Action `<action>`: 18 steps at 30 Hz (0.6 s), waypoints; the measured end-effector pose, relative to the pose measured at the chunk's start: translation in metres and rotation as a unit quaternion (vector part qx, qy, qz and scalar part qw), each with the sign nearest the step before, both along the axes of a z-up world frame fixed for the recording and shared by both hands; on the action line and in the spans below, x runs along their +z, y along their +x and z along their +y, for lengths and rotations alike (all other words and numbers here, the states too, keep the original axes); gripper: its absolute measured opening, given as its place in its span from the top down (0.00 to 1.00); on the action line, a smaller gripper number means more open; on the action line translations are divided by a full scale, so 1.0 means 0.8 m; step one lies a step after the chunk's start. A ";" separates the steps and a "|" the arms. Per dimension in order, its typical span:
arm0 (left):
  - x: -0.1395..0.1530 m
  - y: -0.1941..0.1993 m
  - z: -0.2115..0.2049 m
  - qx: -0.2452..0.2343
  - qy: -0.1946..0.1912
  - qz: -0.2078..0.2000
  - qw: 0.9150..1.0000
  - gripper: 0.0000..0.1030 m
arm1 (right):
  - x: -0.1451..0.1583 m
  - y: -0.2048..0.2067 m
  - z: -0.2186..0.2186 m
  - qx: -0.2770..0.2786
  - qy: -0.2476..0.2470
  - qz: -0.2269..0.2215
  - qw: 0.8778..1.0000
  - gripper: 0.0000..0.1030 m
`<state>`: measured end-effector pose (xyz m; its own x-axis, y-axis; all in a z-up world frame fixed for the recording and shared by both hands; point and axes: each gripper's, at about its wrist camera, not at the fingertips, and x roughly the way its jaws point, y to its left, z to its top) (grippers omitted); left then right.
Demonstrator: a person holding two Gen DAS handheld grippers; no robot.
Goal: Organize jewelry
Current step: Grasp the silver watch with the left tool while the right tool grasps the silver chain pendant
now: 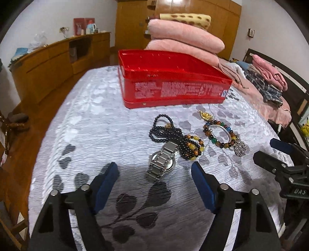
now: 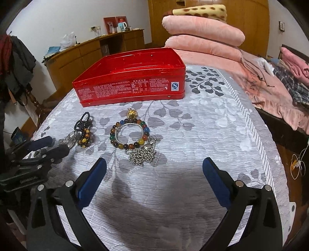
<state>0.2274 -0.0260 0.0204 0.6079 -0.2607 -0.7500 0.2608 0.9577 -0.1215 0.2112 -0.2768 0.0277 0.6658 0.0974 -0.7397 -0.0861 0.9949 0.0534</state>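
Lowering my left hand-held gripper (image 1: 154, 171), jaws apart and empty, over the steel watch (image 1: 161, 164) on the bed (image 1: 87, 119) near the red tin (image 1: 173, 85), I should pinch only its band, clear of the black bead strand (image 1: 166, 133) lying across it. My right hand-held gripper (image 2: 154, 166) is also wide and empty. I count one watch, one tin, one multicoloured bead bracelet (image 2: 129, 135), one silver bangle (image 2: 128, 128), one gold pendant (image 2: 131, 114), and one silver chain (image 2: 142, 155).

A bed (image 2: 212, 119) with a grey leaf-patterned cover fills the middle of the frame. Folded pink blankets (image 2: 202, 32) are stacked at its far end. A long wooden sideboard (image 1: 58, 63) lines the white wall (image 1: 58, 17) at upper left, a tall wooden wardrobe (image 1: 222, 17) stands behind, and the floor (image 1: 23, 123) is glossy brown wood.
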 end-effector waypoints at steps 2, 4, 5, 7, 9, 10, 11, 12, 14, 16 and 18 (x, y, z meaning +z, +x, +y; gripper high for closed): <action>-0.004 0.004 -0.003 -0.004 0.001 0.009 1.000 0.29 | -0.002 0.001 -0.002 0.000 0.001 0.001 1.000 0.06; -0.003 0.004 -0.004 -0.007 0.002 0.010 1.000 0.30 | -0.003 0.003 -0.004 0.001 0.002 0.001 1.000 0.06; -0.004 0.005 -0.005 -0.009 0.002 0.011 1.000 0.31 | -0.004 0.004 -0.004 0.002 0.001 0.001 1.000 0.06; -0.004 0.006 -0.005 -0.007 0.005 0.012 1.000 0.36 | -0.005 0.005 -0.003 0.005 0.002 0.003 1.000 0.06; -0.003 0.006 -0.005 0.004 0.017 0.008 1.000 0.49 | -0.007 0.007 -0.002 0.008 0.002 0.005 1.000 0.06; -0.003 0.007 -0.005 0.005 0.019 0.008 1.000 0.54 | -0.007 0.008 -0.001 0.009 0.002 0.006 1.000 0.06; -0.002 0.007 -0.005 0.001 0.018 0.007 1.000 0.59 | -0.008 0.009 0.000 0.011 0.002 0.008 1.000 0.06; -0.003 0.006 -0.007 -0.009 0.013 0.008 1.000 0.66 | -0.009 0.010 0.000 0.013 0.003 0.010 1.000 0.06; -0.002 0.004 -0.011 -0.012 0.020 0.004 1.000 0.69 | -0.010 0.013 0.001 0.016 0.002 0.012 1.000 0.07; -0.001 0.002 -0.010 -0.013 0.017 0.003 1.000 0.70 | -0.011 0.015 0.002 0.020 0.000 0.013 1.000 0.07; 0.000 0.001 -0.006 -0.012 0.007 0.005 1.000 0.71 | -0.011 0.018 0.004 0.026 -0.003 0.015 1.000 0.07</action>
